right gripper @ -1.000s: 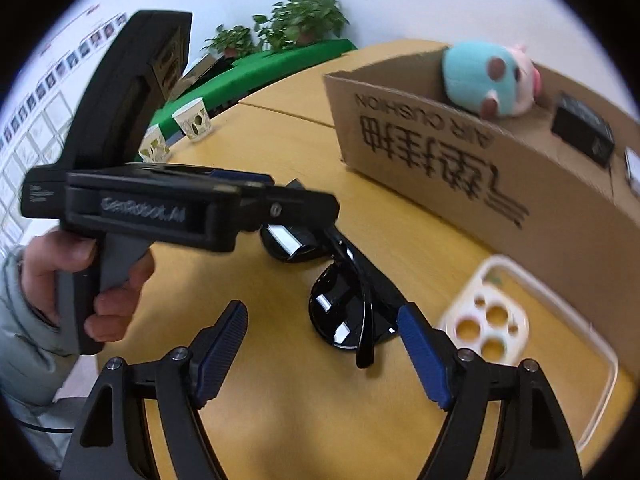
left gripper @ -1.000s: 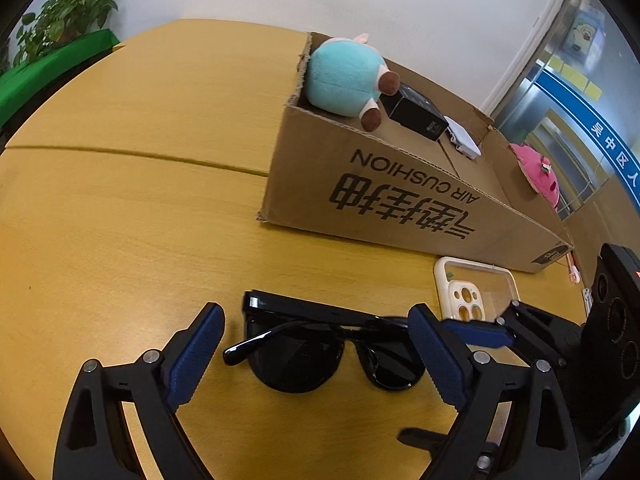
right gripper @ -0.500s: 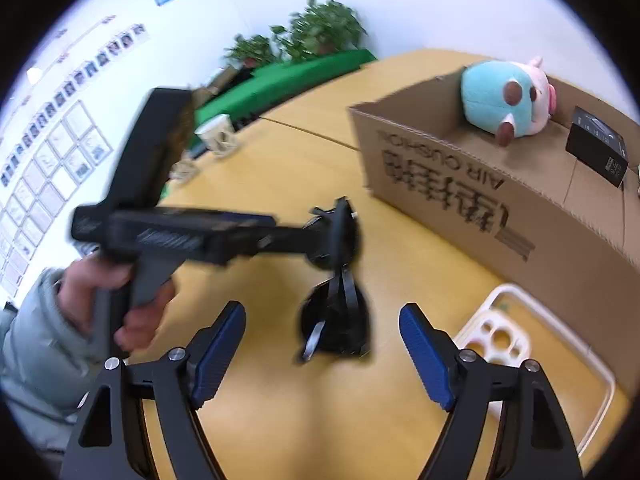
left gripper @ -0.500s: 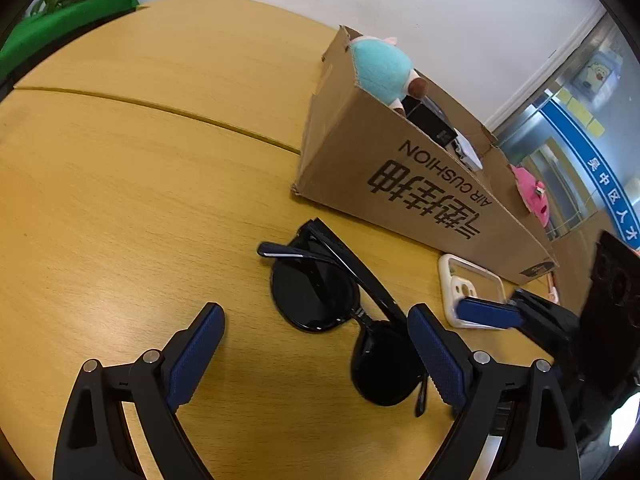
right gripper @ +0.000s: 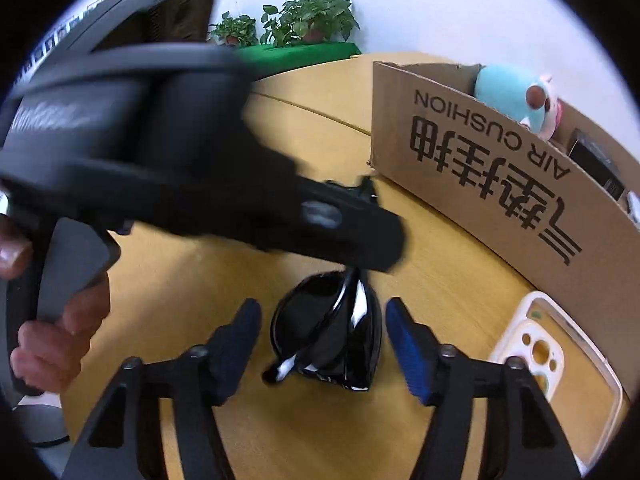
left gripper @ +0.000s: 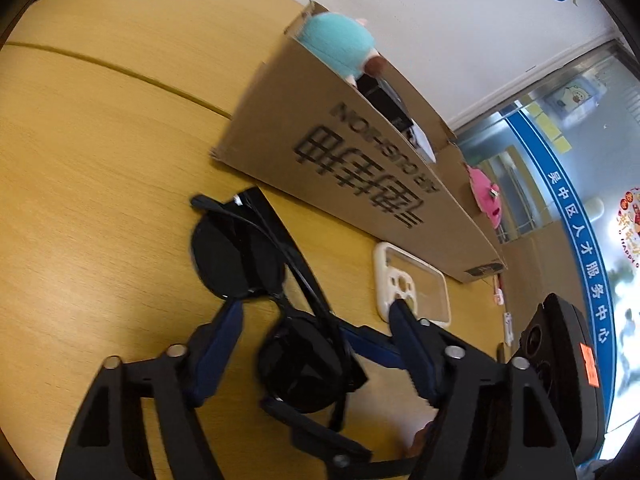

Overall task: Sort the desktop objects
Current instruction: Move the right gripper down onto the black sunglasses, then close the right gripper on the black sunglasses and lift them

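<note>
The wooden surface (left gripper: pixel 100 184) spreads under both my tongs. Ahead of the left tongs (left gripper: pixel 316 336) and to their right stands the cardboard box (left gripper: pixel 360 168) printed AIR CUSHION, holding a teal plush toy (left gripper: pixel 340 46), a black box (left gripper: pixel 384 100) and a pink item (left gripper: pixel 484 196). From my right tongs (right gripper: pixel 324 334) the same cardboard box (right gripper: pixel 500 184) lies ahead to the right. The black sunglasses (left gripper: pixel 272 280) lie folded on the surface, one lens between the left tongs' blue pads, the other just beyond their tips. Both tongs stand apart, not touching the frame. In the right view the sunglasses (right gripper: pixel 336 332) sit between the spread pads. A white phone case (left gripper: pixel 412 288) lies just right of the left tongs, beside the box.
</note>
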The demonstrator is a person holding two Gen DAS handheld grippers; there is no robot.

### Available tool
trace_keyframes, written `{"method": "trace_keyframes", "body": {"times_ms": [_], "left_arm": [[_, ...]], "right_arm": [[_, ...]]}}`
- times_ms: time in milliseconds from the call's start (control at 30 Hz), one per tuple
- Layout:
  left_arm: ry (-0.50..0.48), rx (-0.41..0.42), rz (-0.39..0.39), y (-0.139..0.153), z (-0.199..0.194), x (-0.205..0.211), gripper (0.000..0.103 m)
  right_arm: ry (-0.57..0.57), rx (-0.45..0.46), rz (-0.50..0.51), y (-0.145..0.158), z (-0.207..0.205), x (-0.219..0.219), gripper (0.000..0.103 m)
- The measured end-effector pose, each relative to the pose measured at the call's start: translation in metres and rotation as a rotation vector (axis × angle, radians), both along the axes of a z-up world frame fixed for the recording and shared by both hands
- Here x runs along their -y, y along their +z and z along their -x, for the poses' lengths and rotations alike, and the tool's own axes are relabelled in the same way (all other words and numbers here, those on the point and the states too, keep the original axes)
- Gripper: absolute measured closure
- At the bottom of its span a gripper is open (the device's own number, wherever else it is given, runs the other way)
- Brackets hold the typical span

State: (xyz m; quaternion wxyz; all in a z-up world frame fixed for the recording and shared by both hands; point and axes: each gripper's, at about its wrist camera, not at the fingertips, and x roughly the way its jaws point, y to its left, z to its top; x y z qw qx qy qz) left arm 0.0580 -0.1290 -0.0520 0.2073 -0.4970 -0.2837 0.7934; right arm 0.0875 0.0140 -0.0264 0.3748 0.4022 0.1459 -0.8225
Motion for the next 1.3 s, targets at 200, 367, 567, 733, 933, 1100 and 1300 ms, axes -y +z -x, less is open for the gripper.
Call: {"method": "trace_keyframes", "body": {"times_ms": [200, 367, 567, 733, 933, 1100, 1300], "left_arm": [[0.022, 0.012, 0.046, -0.003, -0.005, -0.010, 0.067], [-0.015, -0.015, 0.033, 0.007, -0.009, -0.025, 0.090], [-0.042, -0.014, 0.057, 0.011, -0.009, -0.043, 0.091], [-0.065, -0.082, 0.081, 0.038, -0.012, -0.058, 0.091], [-0.117, -0.228, 0.126, 0.098, -0.008, -0.077, 0.091], [-0.191, -0.348, 0.154, 0.148, 0.006, -0.097, 0.091], [-0.302, -0.403, 0.154, 0.182, 0.048, -0.133, 0.090]], "right_arm": [[-0.056, -0.038, -0.047, 0.004, -0.011, -0.005, 0.048], [-0.072, -0.014, -0.011, 0.010, -0.016, -0.019, 0.048], [-0.120, 0.001, 0.018, 0.015, -0.019, -0.038, 0.048], [-0.149, -0.033, 0.048, 0.029, -0.026, -0.056, 0.048], [-0.200, -0.151, 0.112, 0.071, -0.038, -0.072, 0.048], [-0.254, -0.259, 0.169, 0.117, -0.025, -0.076, 0.048], [-0.343, -0.313, 0.206, 0.152, -0.005, -0.099, 0.048]]}}
